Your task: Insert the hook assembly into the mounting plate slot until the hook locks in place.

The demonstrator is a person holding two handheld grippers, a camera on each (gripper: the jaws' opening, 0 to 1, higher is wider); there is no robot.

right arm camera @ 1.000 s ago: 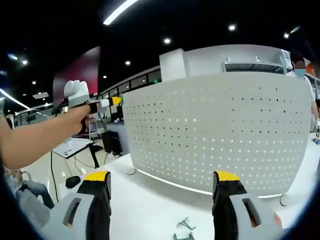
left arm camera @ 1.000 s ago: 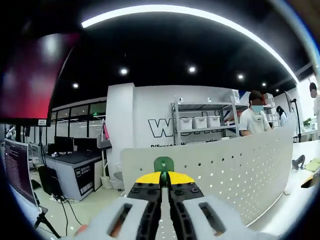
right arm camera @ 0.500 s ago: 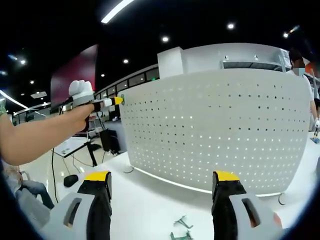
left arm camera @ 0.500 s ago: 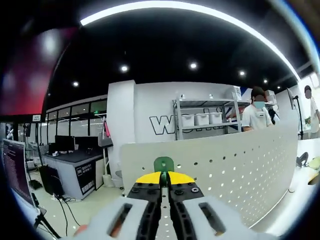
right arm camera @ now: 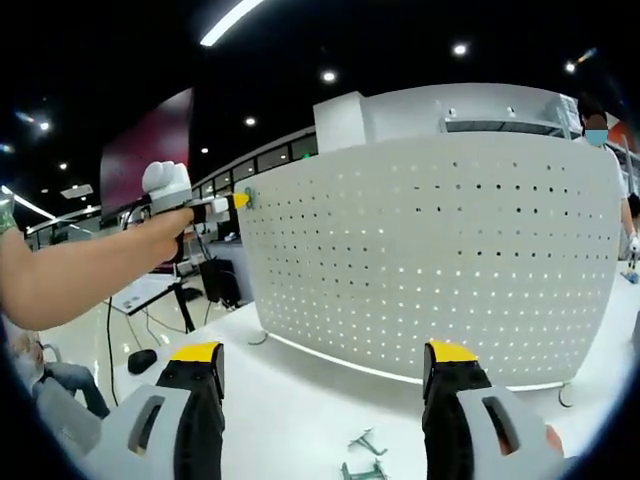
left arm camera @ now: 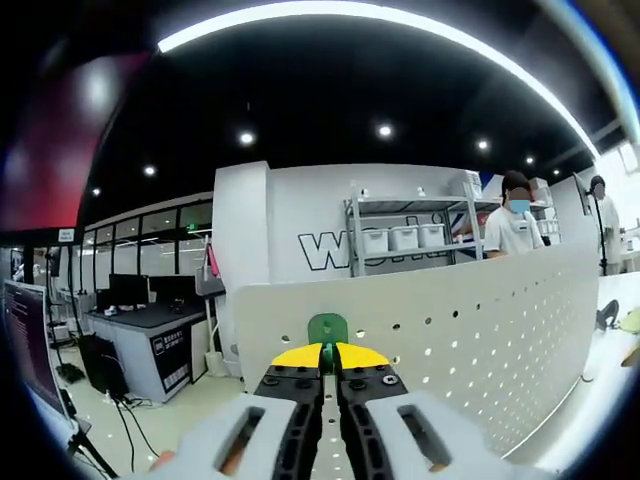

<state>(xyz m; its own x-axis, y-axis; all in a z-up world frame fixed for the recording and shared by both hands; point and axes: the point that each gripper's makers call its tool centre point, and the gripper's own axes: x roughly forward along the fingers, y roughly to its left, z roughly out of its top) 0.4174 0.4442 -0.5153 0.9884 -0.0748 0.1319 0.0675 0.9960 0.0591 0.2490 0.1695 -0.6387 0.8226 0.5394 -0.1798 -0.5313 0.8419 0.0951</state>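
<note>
My left gripper [left arm camera: 328, 352] is shut on a small green hook [left arm camera: 327, 327] that sticks up between its yellow tips. Right behind the hook stands the white perforated mounting plate [left arm camera: 450, 340], upright on the table. In the right gripper view the plate [right arm camera: 440, 270] spans the middle, and the left gripper [right arm camera: 232, 202], held by a hand, holds the green hook [right arm camera: 247, 197] against the plate's upper left corner. My right gripper [right arm camera: 322, 355] hangs open above the table in front of the plate, with nothing between its jaws.
Two small metal hooks [right arm camera: 360, 441] lie on the white table [right arm camera: 300, 400] near my right gripper. A person's forearm [right arm camera: 80, 270] reaches in from the left. Behind the plate are a person [left arm camera: 512, 230], shelves [left arm camera: 400, 240] and a desk [left arm camera: 140, 315].
The left gripper with the green hook has edged slightly closer to the plate's upper left corner. The right gripper has stayed open and nearly still.
</note>
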